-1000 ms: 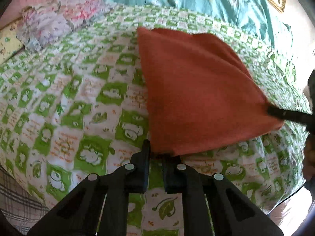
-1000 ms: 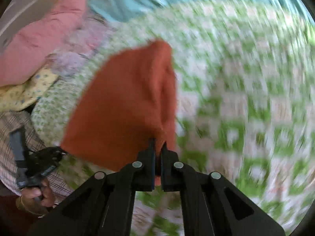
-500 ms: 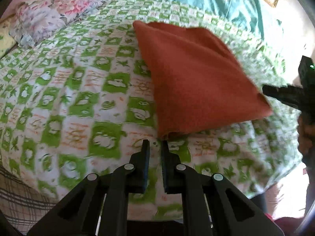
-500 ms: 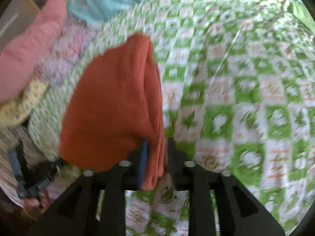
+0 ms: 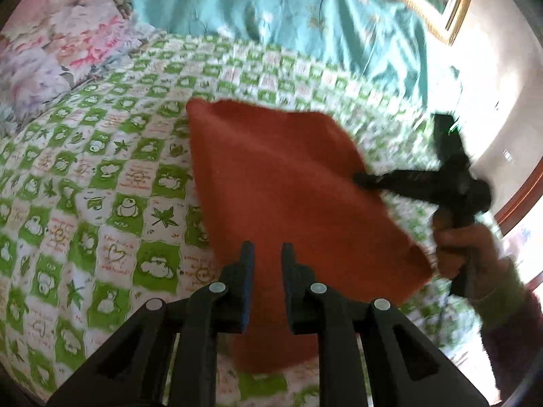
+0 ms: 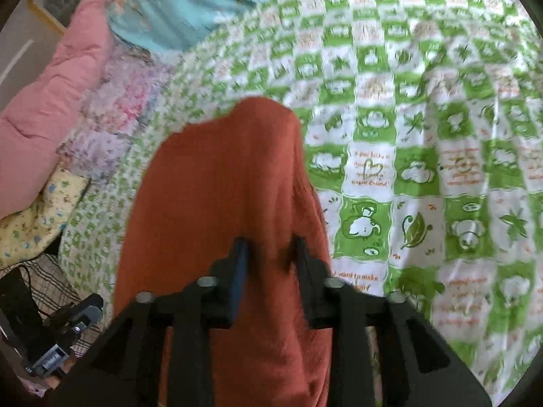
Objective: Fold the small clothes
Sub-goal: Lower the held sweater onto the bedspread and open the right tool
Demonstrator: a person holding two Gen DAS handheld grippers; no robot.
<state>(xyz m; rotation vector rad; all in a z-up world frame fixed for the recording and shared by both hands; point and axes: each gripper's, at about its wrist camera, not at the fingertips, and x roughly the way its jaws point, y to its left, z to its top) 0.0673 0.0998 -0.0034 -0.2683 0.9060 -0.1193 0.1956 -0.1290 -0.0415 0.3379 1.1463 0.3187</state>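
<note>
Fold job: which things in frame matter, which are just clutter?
Job: orange cloth, left gripper, right gripper, green checked bedspread.
Clutter: teal blanket, pink pillow, floral quilt, picture frame.

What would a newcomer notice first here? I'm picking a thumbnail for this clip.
The rust-orange cloth lies mid-bed on the green-and-white checked bedspread, right ahead of both grippers. Behind it, a turquoise quilt is bunched at the bed's far side, with pink bedding beside it.
</note>
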